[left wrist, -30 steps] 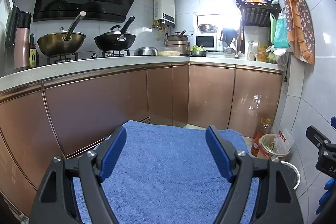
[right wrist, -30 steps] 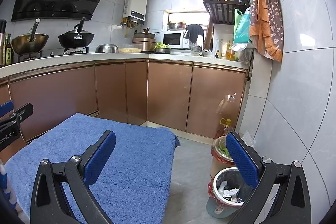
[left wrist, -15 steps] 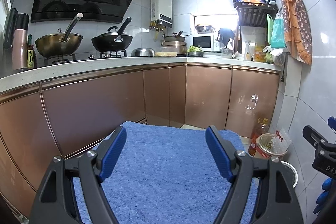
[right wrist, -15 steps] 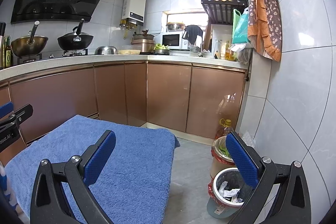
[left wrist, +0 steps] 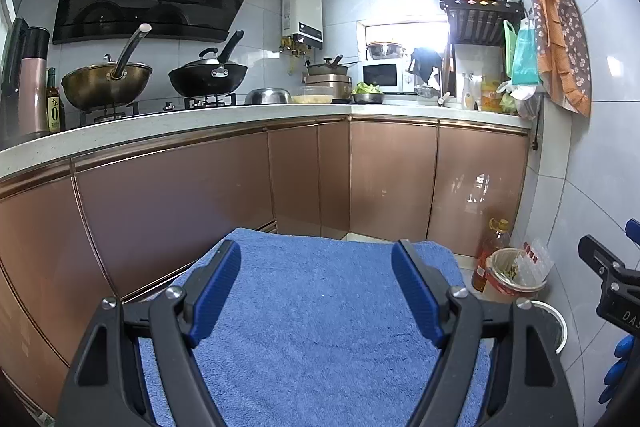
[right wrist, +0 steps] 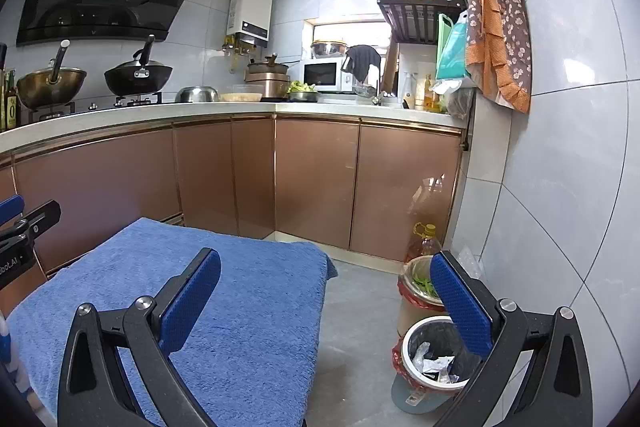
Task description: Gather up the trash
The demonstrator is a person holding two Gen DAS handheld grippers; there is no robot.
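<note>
My left gripper (left wrist: pixel 316 291) is open and empty above a blue towel (left wrist: pixel 320 327) spread over a low surface. My right gripper (right wrist: pixel 324 301) is open and empty, over the towel's right edge (right wrist: pixel 248 307) and the grey floor. A white-rimmed trash bin (right wrist: pixel 434 359) with crumpled white scraps inside stands on the floor at the right wall, below my right fingertip. Behind it is a second bin (right wrist: pixel 418 289) with a red liner and green scraps. Both bins show in the left wrist view, the red-lined one (left wrist: pixel 514 273) and the white rim (left wrist: pixel 554 323).
Brown cabinets (right wrist: pixel 316 183) run in an L under a white counter (left wrist: pixel 240 121) with woks, pots and a microwave. A yellow-capped oil bottle (right wrist: pixel 424 243) stands in the corner by the bins. The tiled wall (right wrist: pixel 560 187) is close on the right.
Both views have shifted only slightly. The grippers stay open and empty.
</note>
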